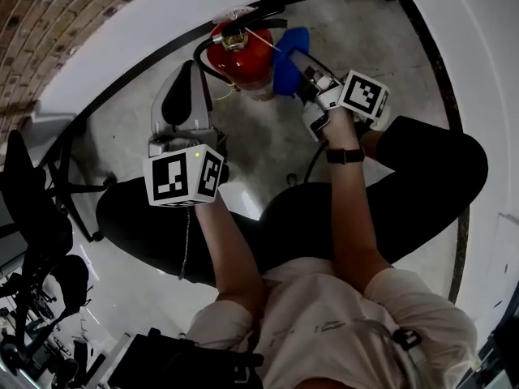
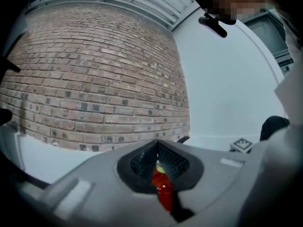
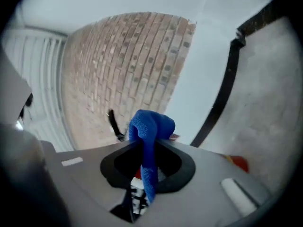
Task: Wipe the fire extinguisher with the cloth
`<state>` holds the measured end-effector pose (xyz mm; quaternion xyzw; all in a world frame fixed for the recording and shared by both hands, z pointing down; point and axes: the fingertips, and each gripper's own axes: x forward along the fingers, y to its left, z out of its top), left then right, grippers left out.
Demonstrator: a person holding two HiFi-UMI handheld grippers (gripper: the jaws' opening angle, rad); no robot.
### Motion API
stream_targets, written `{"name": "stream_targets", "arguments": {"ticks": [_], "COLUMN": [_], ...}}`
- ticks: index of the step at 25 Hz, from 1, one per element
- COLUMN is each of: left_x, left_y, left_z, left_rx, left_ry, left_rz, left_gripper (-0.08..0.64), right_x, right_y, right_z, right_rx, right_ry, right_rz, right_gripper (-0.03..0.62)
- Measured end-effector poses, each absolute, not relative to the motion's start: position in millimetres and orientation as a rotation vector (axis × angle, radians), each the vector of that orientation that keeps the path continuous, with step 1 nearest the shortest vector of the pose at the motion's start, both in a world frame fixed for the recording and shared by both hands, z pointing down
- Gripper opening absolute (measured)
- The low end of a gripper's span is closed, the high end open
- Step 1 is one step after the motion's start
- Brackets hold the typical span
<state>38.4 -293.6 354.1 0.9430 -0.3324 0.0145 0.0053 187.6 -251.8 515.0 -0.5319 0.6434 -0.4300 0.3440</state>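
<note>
We note the left gripper [image 2: 157, 150] with its jaws pressed together on nothing, just beside the fire extinguisher [image 1: 243, 59]. The right gripper [image 3: 146, 142] clamps the blue cloth [image 3: 150, 126] against the extinguisher's side. The extinguisher stands upright on the concrete floor [image 1: 268, 144] near the white wall [image 1: 130, 51].

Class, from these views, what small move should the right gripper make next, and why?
Probably press the blue cloth against the red fire extinguisher and stroke down its side. The right gripper is shut on the cloth, which hangs right beside the cylinder; contact is unclear from here.
</note>
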Motion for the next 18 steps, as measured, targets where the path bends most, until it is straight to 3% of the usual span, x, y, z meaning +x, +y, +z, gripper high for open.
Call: {"name": "stream_targets", "arguments": {"ticks": [6, 9, 18], "left_x": [41, 38, 46], "left_y": [-288, -287, -280], "left_z": [352, 351, 355], "left_rx": [2.946, 2.942, 2.927], "left_ry": [-1.024, -1.025, -0.975], "left_rz": [0.029, 0.024, -0.008], "left_gripper": [0.000, 0.000, 0.000], "right_x": [153, 137, 179], "right_y": [-267, -284, -271], "right_z": [423, 434, 485], "right_rx": [-1.058, -1.084, -1.273], "right_ry": [1.811, 1.745, 1.665], "right_rz": [-1.092, -1.128, -1.121], "right_gripper": [0.060, 0.058, 0.057]}}
